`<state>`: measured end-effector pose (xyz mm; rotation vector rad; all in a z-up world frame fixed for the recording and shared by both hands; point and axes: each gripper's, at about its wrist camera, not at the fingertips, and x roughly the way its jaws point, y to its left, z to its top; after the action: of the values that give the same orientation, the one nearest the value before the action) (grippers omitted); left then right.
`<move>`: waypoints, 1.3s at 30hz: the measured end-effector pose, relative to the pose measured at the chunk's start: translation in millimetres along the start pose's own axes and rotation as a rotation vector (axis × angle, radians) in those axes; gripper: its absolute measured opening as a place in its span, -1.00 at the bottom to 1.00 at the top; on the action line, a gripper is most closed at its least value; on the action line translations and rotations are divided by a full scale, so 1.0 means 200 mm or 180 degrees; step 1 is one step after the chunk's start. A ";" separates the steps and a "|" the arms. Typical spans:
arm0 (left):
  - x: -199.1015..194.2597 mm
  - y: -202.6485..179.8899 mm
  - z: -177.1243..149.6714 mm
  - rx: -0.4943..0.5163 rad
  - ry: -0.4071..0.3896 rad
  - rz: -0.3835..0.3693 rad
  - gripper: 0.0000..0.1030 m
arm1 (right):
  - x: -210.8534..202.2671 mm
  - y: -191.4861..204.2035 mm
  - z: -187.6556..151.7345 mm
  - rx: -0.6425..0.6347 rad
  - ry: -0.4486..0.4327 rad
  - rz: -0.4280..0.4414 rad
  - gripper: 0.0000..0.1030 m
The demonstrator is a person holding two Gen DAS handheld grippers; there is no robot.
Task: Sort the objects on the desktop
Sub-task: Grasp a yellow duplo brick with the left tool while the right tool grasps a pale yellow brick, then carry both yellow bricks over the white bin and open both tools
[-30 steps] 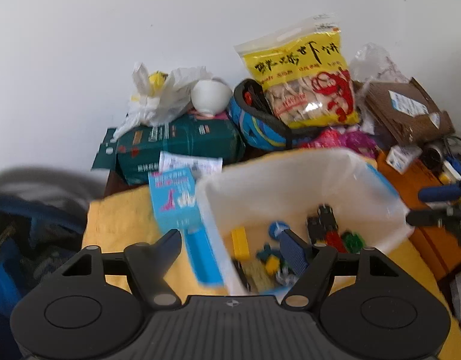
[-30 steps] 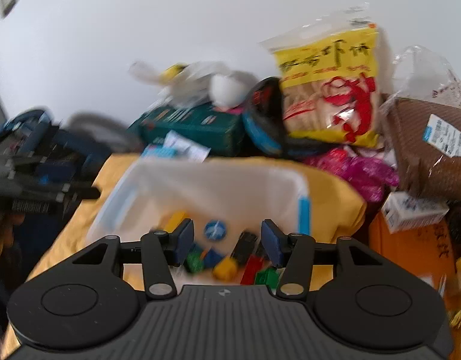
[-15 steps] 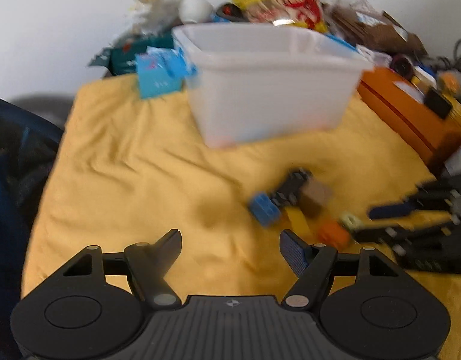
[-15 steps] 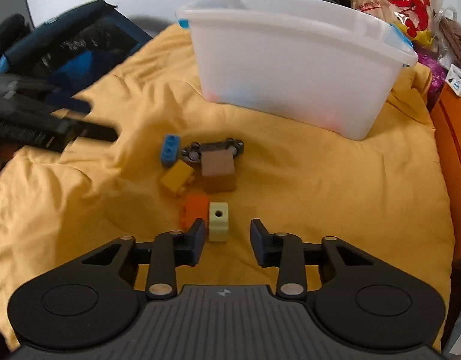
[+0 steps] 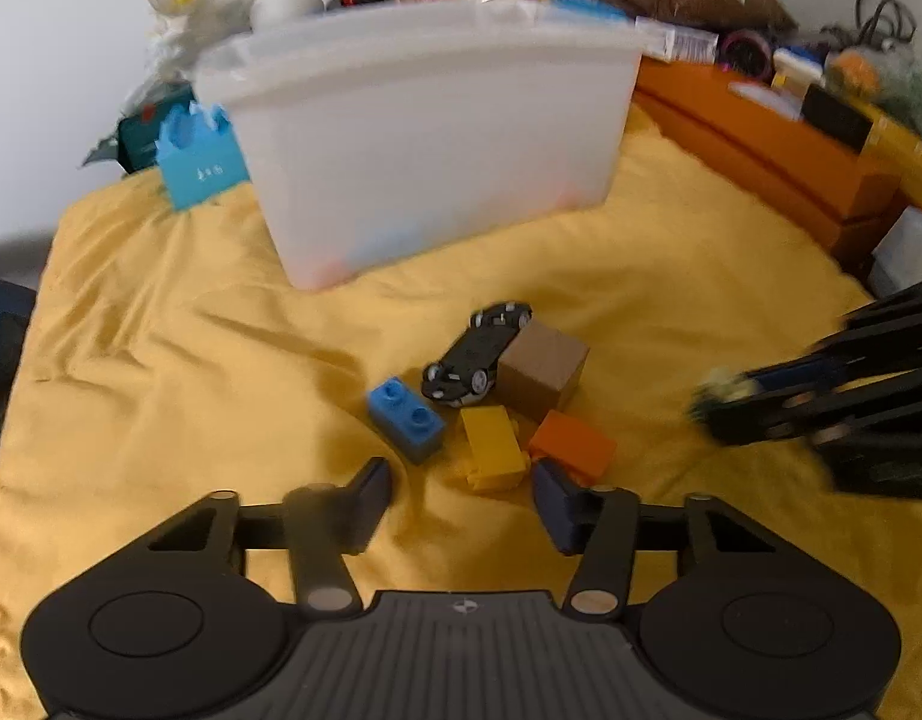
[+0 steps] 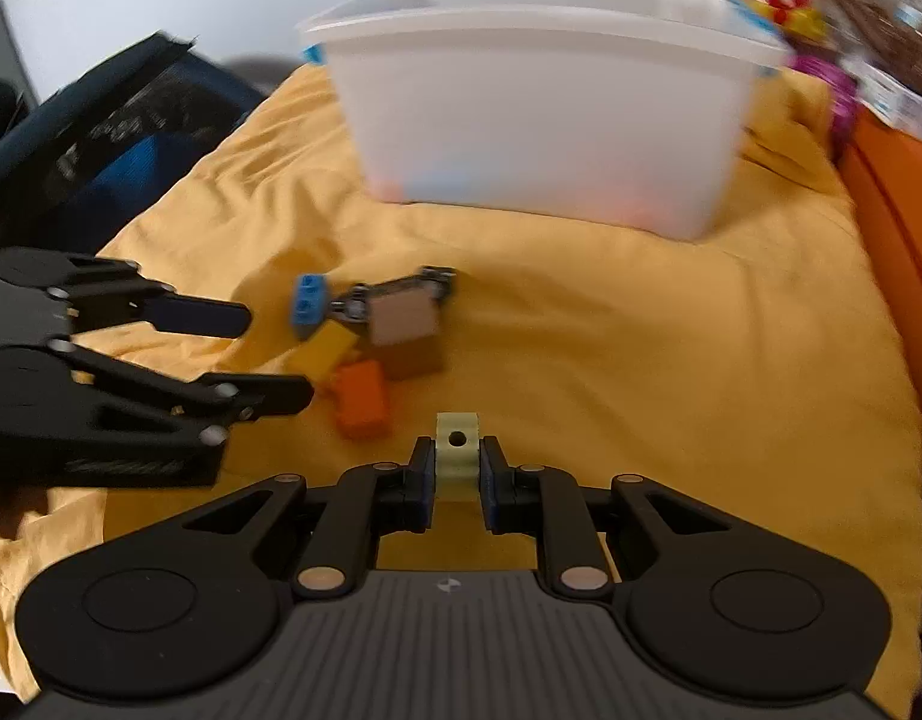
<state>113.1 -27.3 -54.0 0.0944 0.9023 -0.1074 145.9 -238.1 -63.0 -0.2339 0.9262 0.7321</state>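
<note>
Right now the small pale yellow-green plastic block with a round hole (image 6: 456, 450) sits low in the middle of the right wrist view, pinched between the jaws of the right gripper (image 6: 455, 477), which are narrowed onto its sides. It rests just above the wrinkled yellow cloth (image 6: 641, 360) that covers the bench.

Up and to the left of it lies a small heap: an orange plastic brick (image 6: 362, 399), a yellow plastic brick (image 6: 326, 348), a brown cardboard cube (image 6: 404, 324), a blue studded plastic brick (image 6: 308, 300) and a black toy car lying on its side (image 6: 395, 291), all touching or just beside one another.

At the left edge of that view the left gripper (image 6: 269, 354) reaches toward the heap. In its own view, its jaws are half wide and closing, with the yellow brick (image 5: 491, 447) just ahead between the tips, the pads not yet pressing it.

Beyond the heap, in the upper middle, stands a translucent white plastic tub (image 6: 545, 114). An orange box (image 5: 761, 144) lies at the right.
</note>
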 end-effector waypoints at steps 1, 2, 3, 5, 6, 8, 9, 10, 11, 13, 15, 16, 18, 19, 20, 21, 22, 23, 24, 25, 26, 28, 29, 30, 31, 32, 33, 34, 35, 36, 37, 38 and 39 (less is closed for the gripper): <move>0.02 -0.01 0.00 0.0004 0.0027 0.0008 -0.18 | -0.02 -0.02 -0.01 0.0030 -0.0005 -0.0020 -0.67; 0.03 -0.01 0.01 0.0010 0.0024 0.0014 -0.21 | -0.03 -0.04 -0.02 0.0062 -0.0002 -0.0030 -0.67; 0.04 -0.02 0.01 0.0019 0.0007 0.0035 -0.21 | -0.03 -0.05 -0.02 0.0092 -0.0002 -0.0038 -0.67; 0.06 -0.03 0.02 0.0029 -0.0029 0.0049 -0.21 | -0.05 -0.07 -0.03 0.0134 -0.0014 -0.0054 -0.67; 0.06 -0.04 0.03 0.0025 -0.0049 0.0047 -0.21 | -0.05 -0.08 -0.04 0.0166 -0.0015 -0.0054 -0.67; 0.08 -0.05 0.05 -0.0006 -0.0076 0.0044 -0.18 | -0.06 -0.09 -0.05 0.0222 -0.0020 -0.0055 -0.66; 0.09 -0.05 0.06 -0.0011 -0.0079 0.0030 -0.18 | -0.06 -0.10 -0.05 0.0249 -0.0023 -0.0060 -0.66; 0.09 -0.04 0.06 -0.0016 -0.0079 0.0031 -0.16 | -0.07 -0.10 -0.06 0.0269 -0.0020 -0.0056 -0.66; 0.10 -0.04 0.07 -0.0018 -0.0080 0.0034 -0.16 | -0.07 -0.10 -0.06 0.0283 -0.0018 -0.0054 -0.66; 0.11 -0.04 0.08 -0.0006 -0.0086 0.0030 -0.16 | -0.08 -0.10 -0.07 0.0287 -0.0017 -0.0055 -0.66; 0.11 -0.04 0.07 0.0040 -0.0098 -0.0011 -0.23 | -0.08 -0.10 -0.07 0.0297 -0.0019 -0.0056 -0.66; 0.10 -0.04 0.07 0.0075 -0.0117 -0.0039 -0.27 | -0.08 -0.10 -0.07 0.0295 -0.0024 -0.0058 -0.66; 0.08 -0.04 0.06 0.0152 -0.0135 -0.0009 -0.27 | -0.09 -0.10 -0.06 0.0292 -0.0044 -0.0065 -0.66; 0.07 -0.03 0.06 0.0154 -0.0142 -0.0013 -0.27 | -0.10 -0.11 -0.06 0.0295 -0.0059 -0.0066 -0.67; 0.06 -0.01 0.05 0.0136 -0.0154 -0.0025 -0.27 | -0.10 -0.11 -0.06 0.0302 -0.0073 -0.0068 -0.66; 0.03 0.00 0.05 0.0113 -0.0183 -0.0041 -0.27 | -0.11 -0.11 -0.05 0.0312 -0.0092 -0.0072 -0.66; 0.00 0.01 0.05 0.0099 -0.0218 -0.0051 -0.27 | -0.12 -0.12 -0.04 0.0327 -0.0108 -0.0072 -0.66; -0.02 0.02 0.05 0.0093 -0.0242 -0.0057 -0.27 | -0.12 -0.12 -0.03 0.0339 -0.0121 -0.0074 -0.67; -0.06 0.04 0.05 0.0080 -0.0272 -0.0069 -0.27 | -0.13 -0.13 -0.02 0.0351 -0.0146 -0.0082 -0.66; -0.10 0.06 0.06 0.0061 -0.0294 -0.0080 -0.27 | -0.14 -0.14 -0.01 0.0360 -0.0181 -0.0083 -0.67; -0.14 0.08 0.06 0.0032 -0.0313 -0.0082 -0.27 | -0.15 -0.14 0.01 0.0367 -0.0214 -0.0078 -0.67; -0.21 0.14 0.09 -0.0084 -0.0362 -0.0098 -0.27 | -0.19 -0.15 0.05 0.0385 -0.0303 -0.0077 -0.67; -0.26 0.17 0.11 -0.0150 -0.0402 -0.0112 -0.27 | -0.20 -0.16 0.07 0.0396 -0.0355 -0.0073 -0.67; -0.29 0.20 0.13 -0.0178 -0.0421 -0.0113 -0.27 | -0.22 -0.16 0.11 0.0406 -0.0415 -0.0068 -0.67; -0.32 0.23 0.15 -0.0197 -0.0435 -0.0098 -0.27 | -0.25 -0.17 0.14 0.0414 -0.0473 -0.0070 -0.67; -0.34 0.25 0.18 -0.0216 -0.0447 -0.0078 -0.27 | -0.27 -0.17 0.17 0.0425 -0.0534 -0.0067 -0.67; -0.36 0.28 0.21 -0.0246 -0.0464 -0.0057 -0.27 | -0.29 -0.18 0.21 0.0443 -0.0593 -0.0058 -0.67; -0.38 0.30 0.24 -0.0287 -0.0487 -0.0049 -0.27 | -0.31 -0.19 0.25 0.0454 -0.0643 -0.0049 -0.67; -0.41 0.33 0.27 -0.0330 -0.0517 -0.0049 -0.27 | -0.33 -0.20 0.29 0.0455 -0.0696 -0.0051 -0.66; -0.44 0.36 0.30 -0.0370 -0.0554 -0.0048 -0.27 | -0.35 -0.21 0.33 0.0445 -0.0748 -0.0058 -0.67; -0.46 0.39 0.33 -0.0393 -0.0587 -0.0051 -0.27 | -0.37 -0.21 0.37 0.0440 -0.0792 -0.0063 -0.67; -0.48 0.41 0.37 -0.0398 -0.0615 -0.0051 -0.27 | -0.40 -0.23 0.42 0.0436 -0.0852 -0.0062 -0.67; -0.50 0.43 0.40 -0.0391 -0.0641 -0.0033 -0.27 | -0.42 -0.24 0.46 0.0424 -0.0893 -0.0058 -0.67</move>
<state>126.1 52.4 77.3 -0.0352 0.7064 -0.0693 204.4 -267.8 52.2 -0.0204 0.7011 0.6637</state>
